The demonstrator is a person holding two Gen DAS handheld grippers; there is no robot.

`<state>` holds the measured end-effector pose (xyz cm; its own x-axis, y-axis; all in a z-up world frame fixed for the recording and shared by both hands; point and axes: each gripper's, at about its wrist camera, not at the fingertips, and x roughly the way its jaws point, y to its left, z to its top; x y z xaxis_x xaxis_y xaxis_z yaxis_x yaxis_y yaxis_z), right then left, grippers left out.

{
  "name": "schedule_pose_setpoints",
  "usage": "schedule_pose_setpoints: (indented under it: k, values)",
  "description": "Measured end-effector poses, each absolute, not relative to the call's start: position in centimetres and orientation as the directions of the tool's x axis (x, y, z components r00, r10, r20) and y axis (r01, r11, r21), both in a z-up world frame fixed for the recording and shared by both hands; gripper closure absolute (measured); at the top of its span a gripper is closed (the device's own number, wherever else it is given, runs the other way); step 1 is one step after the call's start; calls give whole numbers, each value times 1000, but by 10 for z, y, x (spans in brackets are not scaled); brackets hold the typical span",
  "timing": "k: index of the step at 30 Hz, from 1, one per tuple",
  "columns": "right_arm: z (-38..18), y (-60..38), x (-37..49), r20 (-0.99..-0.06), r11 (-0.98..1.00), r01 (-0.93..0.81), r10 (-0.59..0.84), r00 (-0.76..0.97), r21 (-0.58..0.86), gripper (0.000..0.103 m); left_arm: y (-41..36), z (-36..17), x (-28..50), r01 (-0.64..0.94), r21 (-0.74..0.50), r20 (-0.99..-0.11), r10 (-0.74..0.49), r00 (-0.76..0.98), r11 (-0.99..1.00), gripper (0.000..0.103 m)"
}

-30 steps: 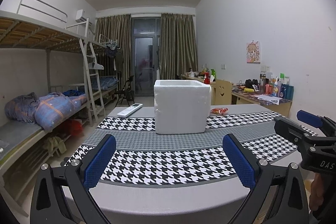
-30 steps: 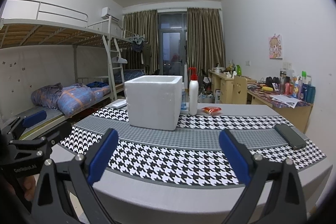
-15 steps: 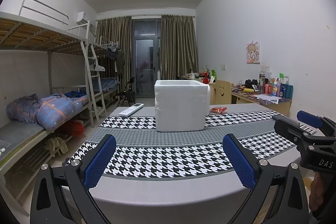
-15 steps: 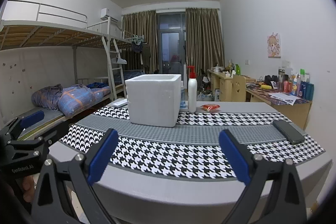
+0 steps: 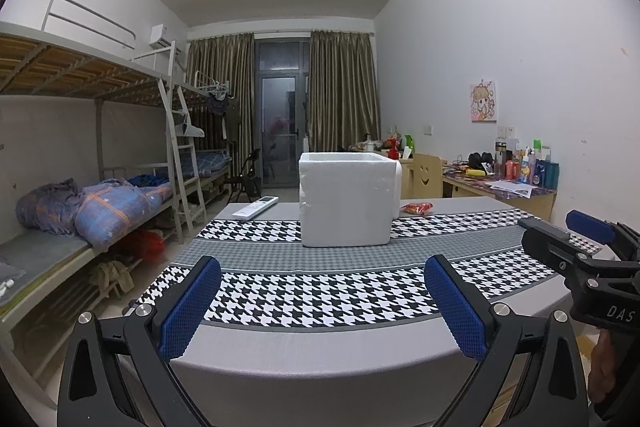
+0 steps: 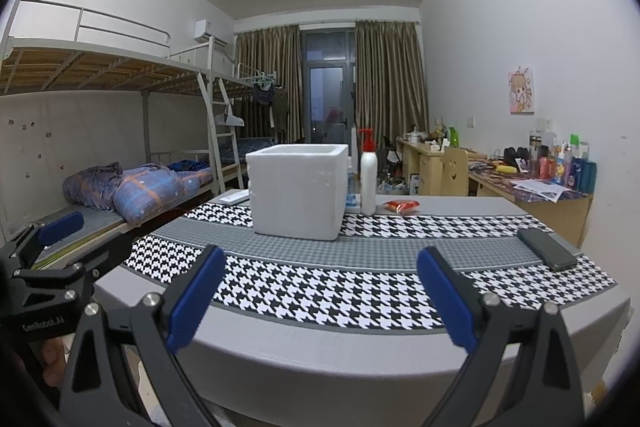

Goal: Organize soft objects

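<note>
I am holding the left tool [image 5: 322, 301] and right tool [image 6: 320, 293] spread wide, gripping nothing, at the tabletop [image 6: 360, 341] edge. The foam box [image 6: 298, 189] is standing ahead of both.

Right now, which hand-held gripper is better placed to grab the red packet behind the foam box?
Probably the right gripper. In its view the red packet lies in the open, right of the foam box and bottle. From the left gripper, the box nearly blocks the packet. Both are open and empty.
</note>
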<state>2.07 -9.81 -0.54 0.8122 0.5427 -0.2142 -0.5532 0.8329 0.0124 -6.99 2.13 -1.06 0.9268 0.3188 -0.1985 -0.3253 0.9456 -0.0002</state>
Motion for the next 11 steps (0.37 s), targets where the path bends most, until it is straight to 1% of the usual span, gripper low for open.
schedule_pose_setpoints:
  k: [11]
  values:
    - [-12, -97, 26, -232, 836, -548, 536, 812, 13, 5, 23, -14, -67, -316, -1, -213, 308, 927, 949, 1]
